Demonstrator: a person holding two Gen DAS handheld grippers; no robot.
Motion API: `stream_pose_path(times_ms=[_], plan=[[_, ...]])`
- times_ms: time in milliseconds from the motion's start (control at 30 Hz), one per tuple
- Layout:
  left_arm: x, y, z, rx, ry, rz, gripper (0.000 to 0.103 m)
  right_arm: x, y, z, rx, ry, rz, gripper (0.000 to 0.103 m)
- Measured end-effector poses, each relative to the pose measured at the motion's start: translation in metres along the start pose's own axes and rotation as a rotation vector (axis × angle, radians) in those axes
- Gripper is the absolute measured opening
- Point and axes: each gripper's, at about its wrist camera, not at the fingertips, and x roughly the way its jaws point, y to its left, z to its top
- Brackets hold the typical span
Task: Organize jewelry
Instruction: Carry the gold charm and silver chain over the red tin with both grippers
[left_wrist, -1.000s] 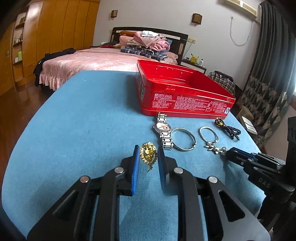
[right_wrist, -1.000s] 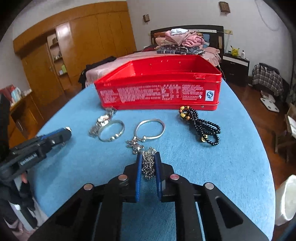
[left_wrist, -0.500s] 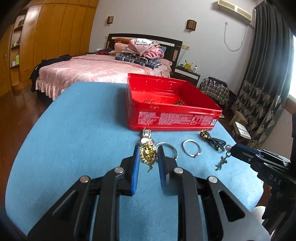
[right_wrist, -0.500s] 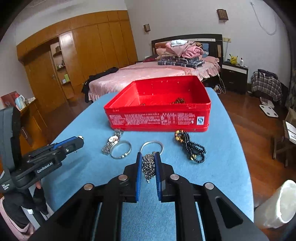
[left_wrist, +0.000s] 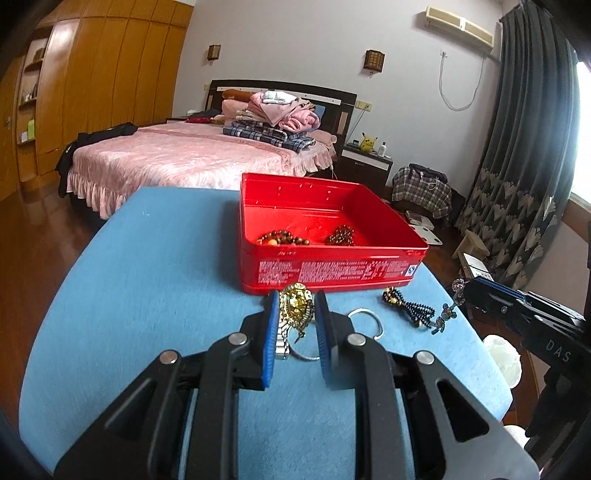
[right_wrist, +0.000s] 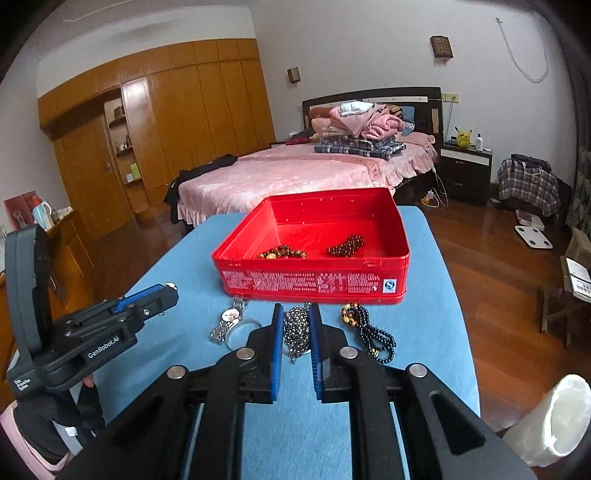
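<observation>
1. Left gripper (left_wrist: 295, 314) — jaws clamped a gold brooch (left_wrist: 296, 307), just short of the red tin (left_wrist: 325, 271).
2. Right gripper (right_wrist: 295, 328) — jaws pinched a silver chain (right_wrist: 295, 326), near that tin's front wall, above the worktop (right_wrist: 424, 332).

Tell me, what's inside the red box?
Two bead bracelets lie in the red box: a brown-gold one and a darker one. Its front wall hides the nearest floor.
</observation>
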Motion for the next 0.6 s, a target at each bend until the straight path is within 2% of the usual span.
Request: stream_pose_path(times_ms=[333,600], plan=[[-0.003,-0.008,0.018,0.014,-0.031,-0.007,0.017,-0.001,0.002,0.015,-0.012,-0.027,0.003,0.013],[0.010,-0.015,0.040,0.024,-0.055,-0.024,0.018,0.007,0.000,0.039,-0.017,-0.065,0.004,0.013]])
